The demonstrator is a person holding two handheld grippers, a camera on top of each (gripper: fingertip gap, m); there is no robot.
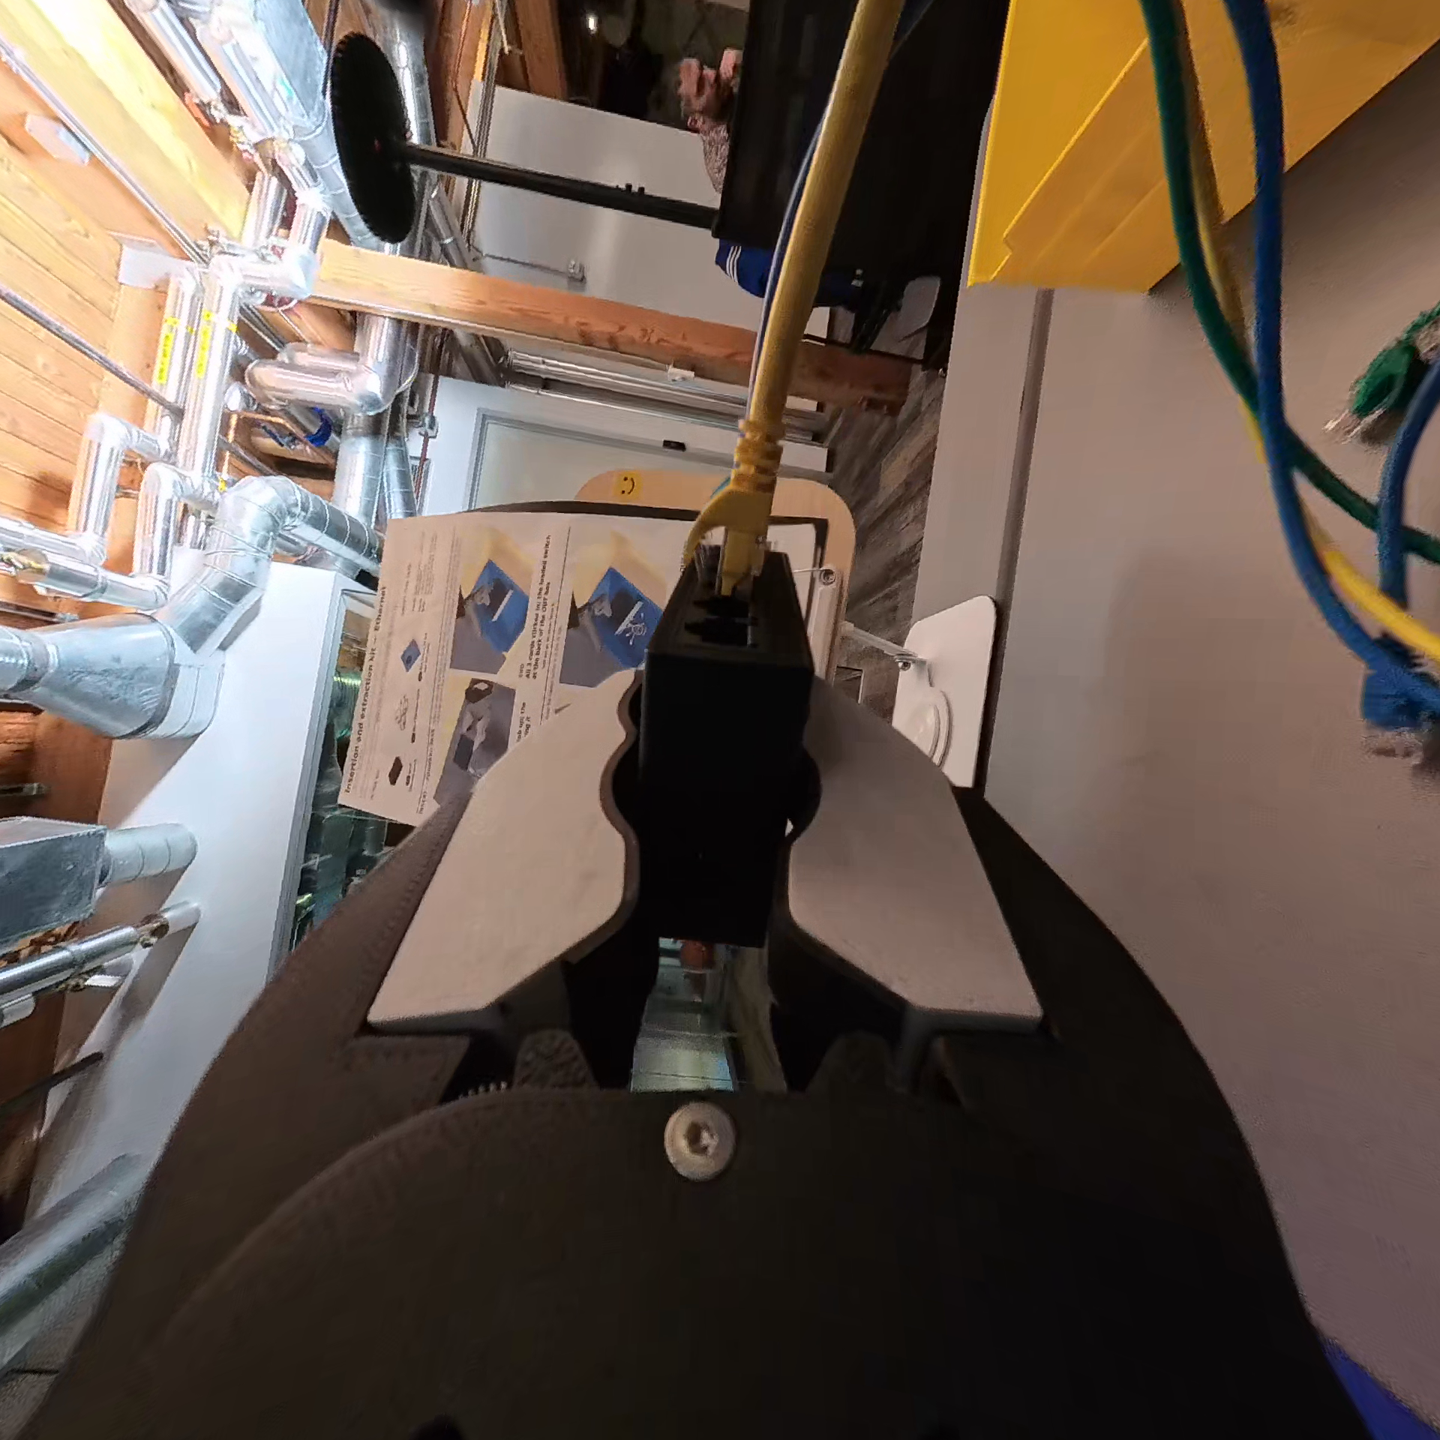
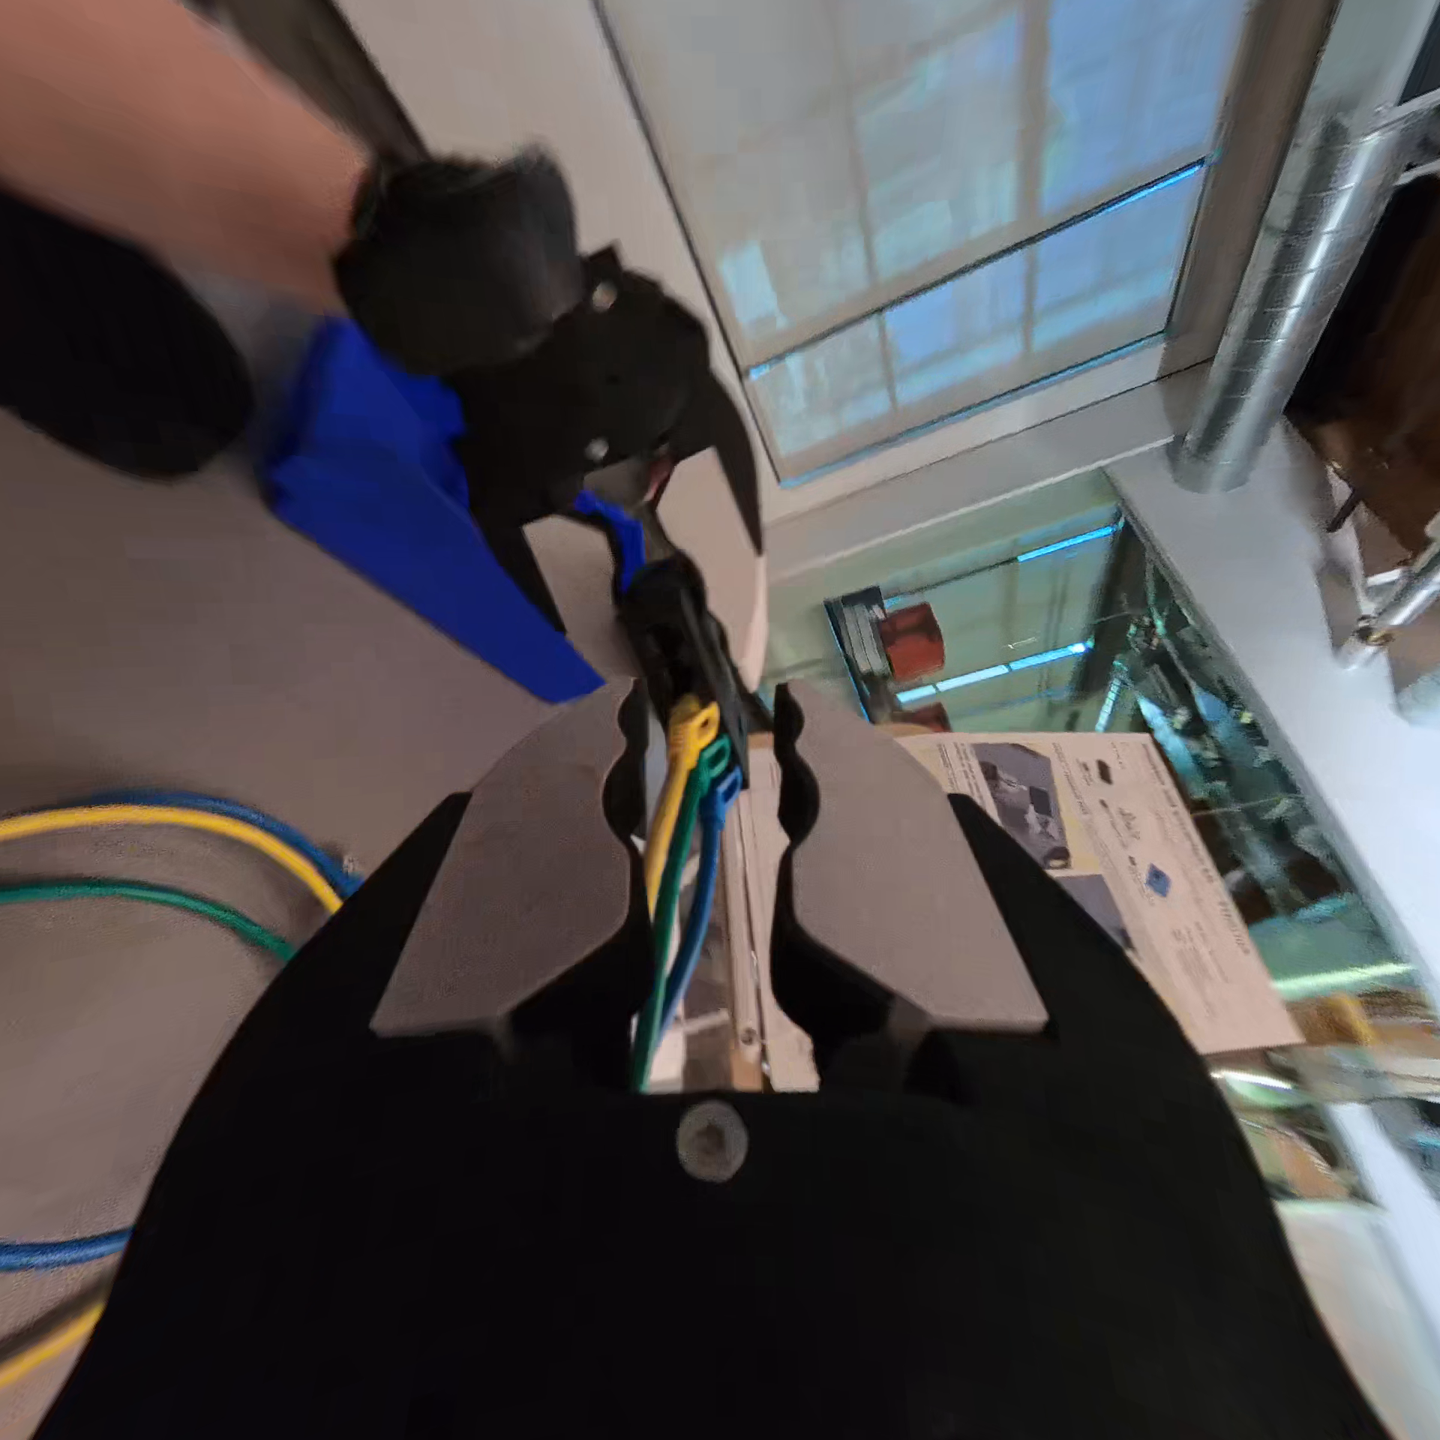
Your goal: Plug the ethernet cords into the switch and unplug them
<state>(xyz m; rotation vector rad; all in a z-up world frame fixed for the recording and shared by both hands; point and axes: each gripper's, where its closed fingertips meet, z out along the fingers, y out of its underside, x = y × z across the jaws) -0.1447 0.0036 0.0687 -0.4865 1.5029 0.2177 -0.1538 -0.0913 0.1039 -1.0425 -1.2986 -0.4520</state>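
Left claw (image 1: 721, 767): both grey fingers pressed against the sides of the black ethernet switch (image 1: 721, 748), holding it at frame centre, port face turned away from the camera. Yellow ethernet cord (image 1: 802, 257): plug seated in the switch's farthest port, cable rising to the upper edge of the frame. Loose green cord (image 1: 1192, 257) and blue cord (image 1: 1266, 312): upper right, over the grey bench (image 1: 1169, 935), plug ends free in this view.

Right claw (image 2: 705, 748): fingers parted by a narrow gap, gripping nothing, tips just short of the switch (image 2: 678, 631). Yellow (image 2: 690, 721), green (image 2: 713, 756) and blue (image 2: 725, 791) plugs: side by side at the switch's near face; the cables run down between the fingers. Gloved hand (image 2: 460, 257): upper left, wrapped around the left claw's black body, forearm reaching in from the left edge. Instruction sheet (image 2: 1106, 857): right of centre.
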